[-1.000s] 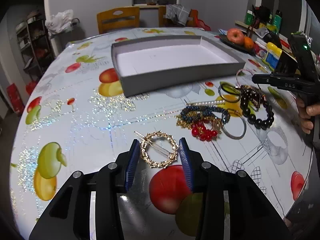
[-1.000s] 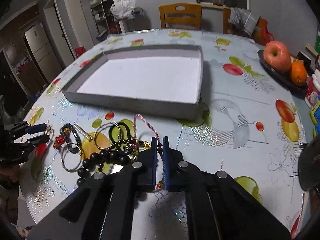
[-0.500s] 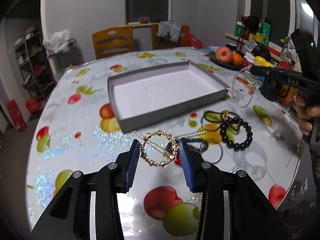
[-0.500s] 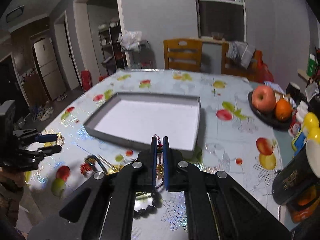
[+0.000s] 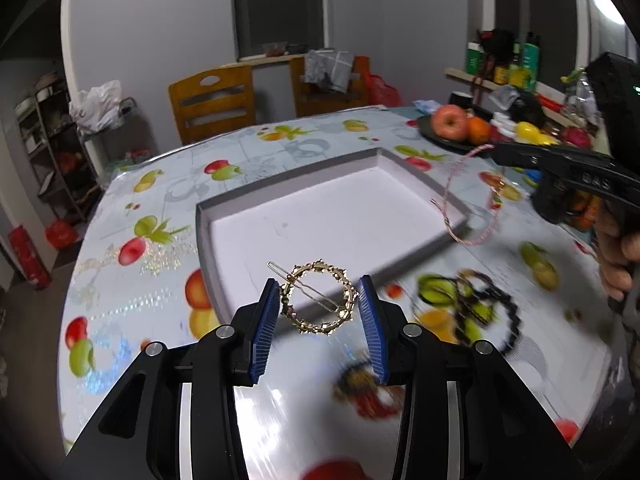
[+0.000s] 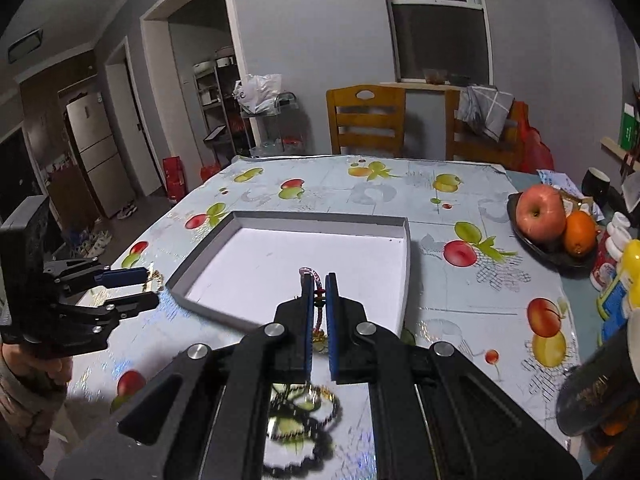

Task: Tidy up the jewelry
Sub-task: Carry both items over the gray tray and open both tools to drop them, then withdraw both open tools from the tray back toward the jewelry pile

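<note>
My left gripper (image 5: 319, 300) is shut on a round gold hair clip (image 5: 318, 298) and holds it in the air over the near edge of the shallow grey tray (image 5: 404, 256). My right gripper (image 6: 319, 280) is shut on a pink cord bracelet (image 6: 318, 312), which hangs as a loop (image 5: 472, 204) over the tray's right side in the left wrist view. The tray (image 6: 404, 264) has a bare white floor. Black bead bracelets (image 5: 488, 312) and a red bead piece (image 5: 368, 392) lie blurred on the table in front of the tray.
The table (image 6: 460, 288) has a fruit-print cover. A dark plate with an apple and an orange (image 6: 552, 220) stands at the right, beside bottles (image 6: 624, 264). Two wooden chairs (image 6: 366, 120) stand behind the table. My left gripper (image 6: 124, 288) shows at the left of the right wrist view.
Both grippers have lifted their pieces off the table and moved toward the tray. The hair clip and the pink bracelet now hang over the tray's edges.
</note>
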### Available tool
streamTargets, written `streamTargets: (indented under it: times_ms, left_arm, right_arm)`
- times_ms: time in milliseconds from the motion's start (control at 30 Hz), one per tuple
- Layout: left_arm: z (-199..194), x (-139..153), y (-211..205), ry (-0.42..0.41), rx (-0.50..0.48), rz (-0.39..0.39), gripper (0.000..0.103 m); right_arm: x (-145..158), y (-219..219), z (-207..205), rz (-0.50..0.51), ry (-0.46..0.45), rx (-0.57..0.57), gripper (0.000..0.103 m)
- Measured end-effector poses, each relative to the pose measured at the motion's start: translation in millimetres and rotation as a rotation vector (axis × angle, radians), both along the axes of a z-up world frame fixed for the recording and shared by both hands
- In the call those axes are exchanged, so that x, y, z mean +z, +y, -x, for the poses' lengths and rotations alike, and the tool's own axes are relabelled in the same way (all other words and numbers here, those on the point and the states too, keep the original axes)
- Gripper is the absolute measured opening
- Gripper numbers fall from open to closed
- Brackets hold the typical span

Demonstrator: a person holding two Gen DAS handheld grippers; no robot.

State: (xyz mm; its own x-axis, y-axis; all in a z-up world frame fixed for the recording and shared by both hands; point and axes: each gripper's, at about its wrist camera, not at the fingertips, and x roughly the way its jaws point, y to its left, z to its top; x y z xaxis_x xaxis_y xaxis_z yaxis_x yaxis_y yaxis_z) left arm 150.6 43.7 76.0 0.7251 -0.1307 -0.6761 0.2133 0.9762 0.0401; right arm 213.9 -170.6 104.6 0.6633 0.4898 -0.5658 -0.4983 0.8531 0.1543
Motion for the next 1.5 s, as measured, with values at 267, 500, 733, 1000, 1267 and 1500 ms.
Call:
streamTargets:
  times_ms: [267, 500, 733, 1000, 1267, 1500]
  left_arm:
    - [-51, -20, 11, 0.017, 0.066, 0.042, 0.042]
    - [-78, -47, 20, 0.078, 0.103, 0.034, 0.042]
    - [-82, -57, 30, 0.092, 0.13, 0.035, 0.058]
    - [-63, -47, 31, 0.037, 0.122, 0.043, 0.077]
    - [-24, -35, 25, -0.016, 0.089, 0.071, 0.082]
    - [6, -40, 11, -0.006, 0.028, 0.076, 0.084]
  right_arm:
    - [-24, 13, -40, -0.023, 0.029, -0.07, 0.005]
    - [-57, 11, -67, -0.008, 0.108, -0.118, 0.005]
    - [-75, 8, -72, 0.021, 0.14, -0.129, 0.009]
    - [-71, 3, -61, 0.013, 0.102, -0.129, 0.05]
    - [-62, -8, -30, -0.007, 0.059, -0.124, 0.056]
    - [-67, -15, 6, 0.009, 0.076, -0.086, 0.064]
